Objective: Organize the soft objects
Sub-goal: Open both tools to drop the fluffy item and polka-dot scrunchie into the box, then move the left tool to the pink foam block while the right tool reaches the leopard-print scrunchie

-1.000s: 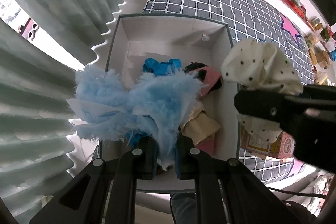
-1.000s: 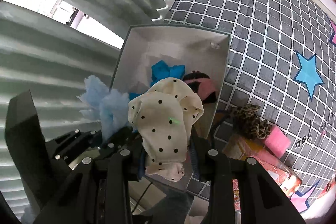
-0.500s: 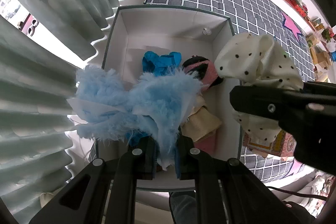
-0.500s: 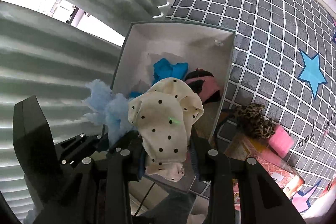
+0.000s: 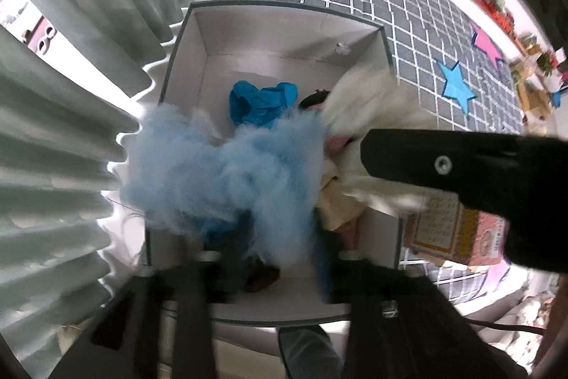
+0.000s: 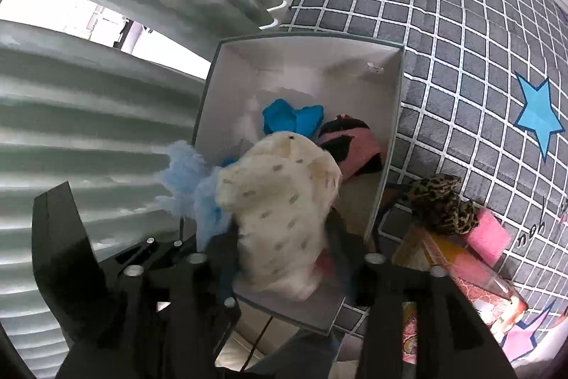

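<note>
Two drops under way over the white box (image 5: 284,34), frame centre. Both tongs were clamped a second ago; jaws now opening. Blue fluffy piece (image 5: 220,169), blurred, between left tongs (image 5: 280,254), over box interior. Dotted cream cloth (image 6: 280,205) between right tongs (image 6: 284,258), lower centre, above box; pads look clear
</note>
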A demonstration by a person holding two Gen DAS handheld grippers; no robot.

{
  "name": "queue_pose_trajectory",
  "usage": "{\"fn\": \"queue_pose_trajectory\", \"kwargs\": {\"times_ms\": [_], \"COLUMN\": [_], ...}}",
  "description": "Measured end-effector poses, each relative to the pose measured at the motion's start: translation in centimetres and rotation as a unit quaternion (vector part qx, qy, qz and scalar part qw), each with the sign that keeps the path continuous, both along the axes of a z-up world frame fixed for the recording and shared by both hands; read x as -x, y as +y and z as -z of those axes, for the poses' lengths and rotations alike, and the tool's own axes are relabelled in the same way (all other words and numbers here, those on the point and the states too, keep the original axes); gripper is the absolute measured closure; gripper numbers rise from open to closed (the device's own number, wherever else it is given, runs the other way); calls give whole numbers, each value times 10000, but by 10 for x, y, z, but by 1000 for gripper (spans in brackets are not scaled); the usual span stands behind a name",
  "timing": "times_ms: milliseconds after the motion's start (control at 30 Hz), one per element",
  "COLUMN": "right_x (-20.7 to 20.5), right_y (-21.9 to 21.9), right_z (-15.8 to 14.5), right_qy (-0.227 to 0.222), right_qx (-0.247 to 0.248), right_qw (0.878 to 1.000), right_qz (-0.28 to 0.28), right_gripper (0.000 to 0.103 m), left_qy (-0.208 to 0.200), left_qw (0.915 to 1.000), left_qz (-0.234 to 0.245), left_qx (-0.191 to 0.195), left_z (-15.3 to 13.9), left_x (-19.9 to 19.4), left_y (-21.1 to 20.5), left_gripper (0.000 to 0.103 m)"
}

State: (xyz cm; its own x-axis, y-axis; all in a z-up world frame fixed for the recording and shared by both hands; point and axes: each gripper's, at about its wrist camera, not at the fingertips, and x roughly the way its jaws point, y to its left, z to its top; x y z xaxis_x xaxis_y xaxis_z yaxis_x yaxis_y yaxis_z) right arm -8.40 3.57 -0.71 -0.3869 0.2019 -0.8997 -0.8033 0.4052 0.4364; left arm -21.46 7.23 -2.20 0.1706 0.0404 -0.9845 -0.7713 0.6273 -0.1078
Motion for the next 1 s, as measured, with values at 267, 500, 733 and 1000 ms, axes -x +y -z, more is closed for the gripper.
{"fn": "queue_pose_trajectory", "kwargs": {"times_ms": [267,500,733,1000], "right_x": [-56,-128,-156,-141], "right_y": [-26,-53,-65,-46], "right_z": [-15,-17,50,120], "right_qy": [48,-357,-83,768], "right_qx": [-2,214,1197,1682], "right_qw": [9980,9931,9902,9827], "right_qz": [629,1094,720,-62], "right_gripper": [10,0,0,0], "left_qy": [-366,-755,-548,-201], "left_qw": [9991,9947,9963,9969], "left_qz": [-43,-371,-256,-389], "left_qx": [229,587,609,661], "left_z": [-6,-11,-15,-13], "left_x": [-5,-22,-42,-45], "left_y": [-2,2,-10,-22], "left_gripper": [5,0,0,0]}}
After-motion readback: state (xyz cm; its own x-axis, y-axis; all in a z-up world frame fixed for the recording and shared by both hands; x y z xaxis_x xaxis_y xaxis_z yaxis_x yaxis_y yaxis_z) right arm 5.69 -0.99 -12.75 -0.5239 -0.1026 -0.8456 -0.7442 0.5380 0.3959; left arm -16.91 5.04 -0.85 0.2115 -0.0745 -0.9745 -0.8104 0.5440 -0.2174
